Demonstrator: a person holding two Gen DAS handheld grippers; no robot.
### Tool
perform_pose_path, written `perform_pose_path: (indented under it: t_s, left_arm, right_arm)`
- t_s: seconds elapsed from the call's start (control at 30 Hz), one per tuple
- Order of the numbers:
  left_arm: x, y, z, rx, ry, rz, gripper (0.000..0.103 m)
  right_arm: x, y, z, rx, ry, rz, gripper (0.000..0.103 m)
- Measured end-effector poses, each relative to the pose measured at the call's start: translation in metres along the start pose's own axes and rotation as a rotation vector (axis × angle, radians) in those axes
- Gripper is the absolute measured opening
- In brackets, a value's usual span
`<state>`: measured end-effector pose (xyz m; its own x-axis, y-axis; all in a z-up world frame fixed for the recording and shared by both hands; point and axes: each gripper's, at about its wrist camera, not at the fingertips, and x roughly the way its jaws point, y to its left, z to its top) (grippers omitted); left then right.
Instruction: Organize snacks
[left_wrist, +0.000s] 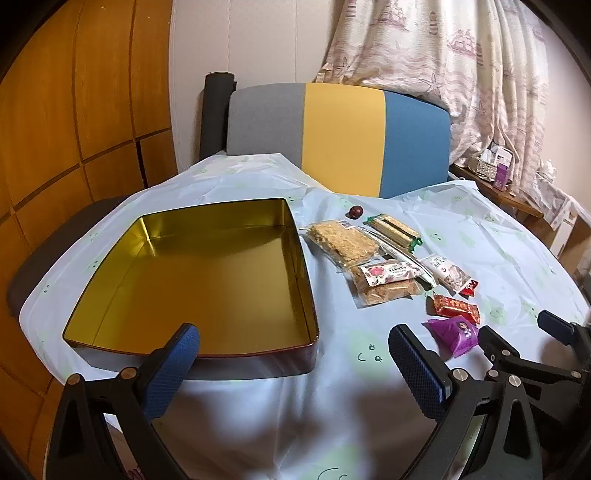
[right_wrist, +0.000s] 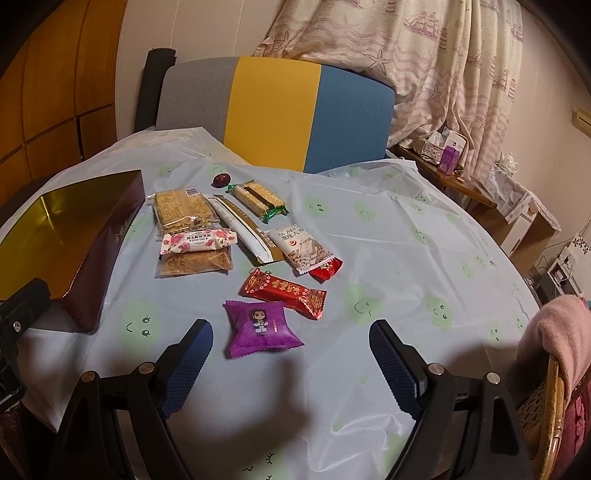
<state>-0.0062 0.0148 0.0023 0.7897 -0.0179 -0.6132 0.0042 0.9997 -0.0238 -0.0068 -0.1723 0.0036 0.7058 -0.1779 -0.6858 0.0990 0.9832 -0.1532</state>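
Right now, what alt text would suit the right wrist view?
An open right gripper hovers above a purple snack packet on a pale tablecloth, with a red candy wrapper and more snacks beyond. A gold-lined tin sits left.

tin (left_wrist: 207, 280) empty w/ open top, snacks (right_wrist: 229, 236) crowded at its right, cloth (right_wrist: 406, 258) beyond bare

The left hand-held gripper (left_wrist: 295, 354) fills the bottom of its own view, its blue-padded fingers (left_wrist: 173, 365) spread wide and holding nothing. The right hand-held gripper (right_wrist: 291, 354) likewise gapes empty, and also shows at the lower right of the left view.
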Motion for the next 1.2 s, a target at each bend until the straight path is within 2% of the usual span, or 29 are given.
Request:
perform_pose_path:
  t_s: [0.7, 0.93, 1.1, 1.13, 1.2]
  left_arm:
    - [0.001, -0.009, 0.004, 0.028, 0.034, -0.137, 0.103]
    - [0.006, -0.021, 0.006, 0.082, 0.053, -0.211, 0.102]
    - [0.018, -0.044, 0.006, 0.182, 0.096, -0.251, 0.095]
    - [0.021, -0.049, 0.005, 0.196, 0.109, -0.266, 0.090]
    - [0.032, -0.061, 0.005, 0.232, 0.145, -0.299, 0.084]
  right_arm:
    - [0.011, -0.022, 0.009, -0.014, 0.006, -0.008, 0.088]
    - [0.030, -0.067, 0.047, 0.007, 0.082, 0.115, 0.088]
    - [0.061, -0.109, 0.080, 0.057, 0.114, 0.163, 0.088]
    - [0.068, -0.114, 0.082, 0.070, 0.116, 0.171, 0.087]
    - [0.085, -0.123, 0.085, 0.108, 0.138, 0.199, 0.076]
